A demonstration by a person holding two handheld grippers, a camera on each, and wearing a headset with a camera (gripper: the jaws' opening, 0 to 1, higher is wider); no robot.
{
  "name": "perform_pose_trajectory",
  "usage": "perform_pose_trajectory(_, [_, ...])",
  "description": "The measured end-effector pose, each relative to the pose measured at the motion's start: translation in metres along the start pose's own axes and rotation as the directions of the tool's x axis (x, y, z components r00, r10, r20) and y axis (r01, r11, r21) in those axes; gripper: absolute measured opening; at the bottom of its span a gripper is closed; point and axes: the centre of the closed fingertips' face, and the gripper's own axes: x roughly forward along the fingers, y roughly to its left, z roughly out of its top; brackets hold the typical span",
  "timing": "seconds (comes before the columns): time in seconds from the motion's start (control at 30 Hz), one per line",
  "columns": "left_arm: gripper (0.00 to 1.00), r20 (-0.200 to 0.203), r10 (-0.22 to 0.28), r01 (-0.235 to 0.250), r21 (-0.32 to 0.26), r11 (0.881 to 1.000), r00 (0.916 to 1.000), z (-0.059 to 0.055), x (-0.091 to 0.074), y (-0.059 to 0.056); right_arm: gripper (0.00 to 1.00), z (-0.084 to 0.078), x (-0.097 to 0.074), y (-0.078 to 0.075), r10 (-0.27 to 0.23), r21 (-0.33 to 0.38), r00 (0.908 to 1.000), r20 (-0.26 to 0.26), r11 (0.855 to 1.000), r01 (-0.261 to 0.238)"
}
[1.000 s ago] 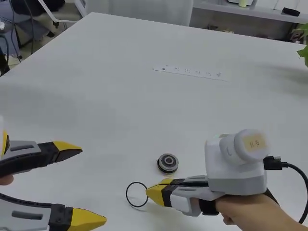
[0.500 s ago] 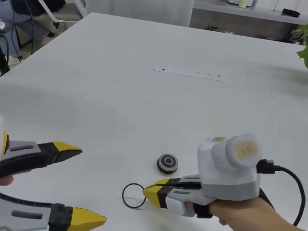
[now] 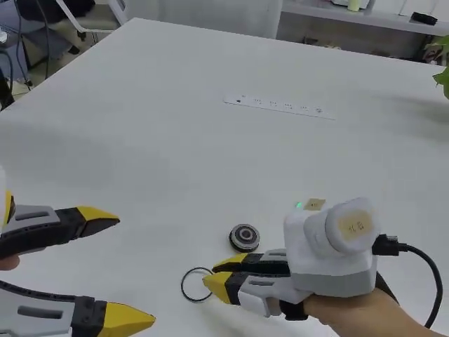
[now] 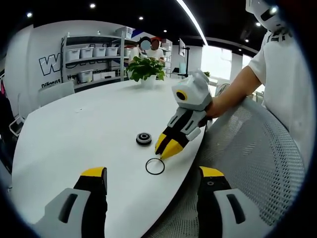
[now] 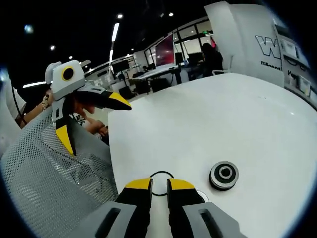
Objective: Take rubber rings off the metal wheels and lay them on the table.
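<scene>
1. change: over the last second the right tool [image 3: 219,274] has slid a short way left along the near part of the desk [image 3: 175,140], and the rubber ring [image 3: 182,285] has shifted left with it. its yellow tips read as a single point a second ago and now stand narrowly parted, gripping nothing.
2. position of the ring: it lies flat on the desk just ahead of those tips. in the right gripper view its near arc shows in the slim gap between them. i cannot tell whether a tip touches the rubber. the metal wheel [image 3: 244,237] sits apart from the ring, just beyond it and to the right.
3. meaning for the task: i judge this ring as laid down and the release step as nearly closed. the wheel shows a dark outer band, and i cannot tell whether that is a further ring to take off.
4. left tool [image 3: 136,271]: spread wide and empty at the lower left, well apart from the ring and placed as it was a second ago.
5. edges: the ring rests near the desk's curved near edge, with a mesh chair [image 4: 237,148] just past it. dragging the tips back toward me could sweep the ring off.
6. open room: the desk is bare from the wheel out to the power strip [image 3: 277,105], so lifting up and away from the edge looks the safer exit.
</scene>
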Motion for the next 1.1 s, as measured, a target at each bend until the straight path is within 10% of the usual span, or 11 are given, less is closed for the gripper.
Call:
perform_pose_trajectory(0.53, [0.72,-0.005,-0.001,0.001,0.002,1.0,1.0,-0.001,0.0,0.0,0.13,0.028,-0.015,-0.013,-0.031,0.046,0.9948,0.097,0.999,0.027])
perform_pose_trajectory(1.1, [0.72,-0.011,-0.003,0.003,0.0,1.0,0.9999,-0.003,0.001,-0.001,0.17,0.07,-0.05,-0.041,-0.119,0.14,0.9564,0.267,0.987,0.084])
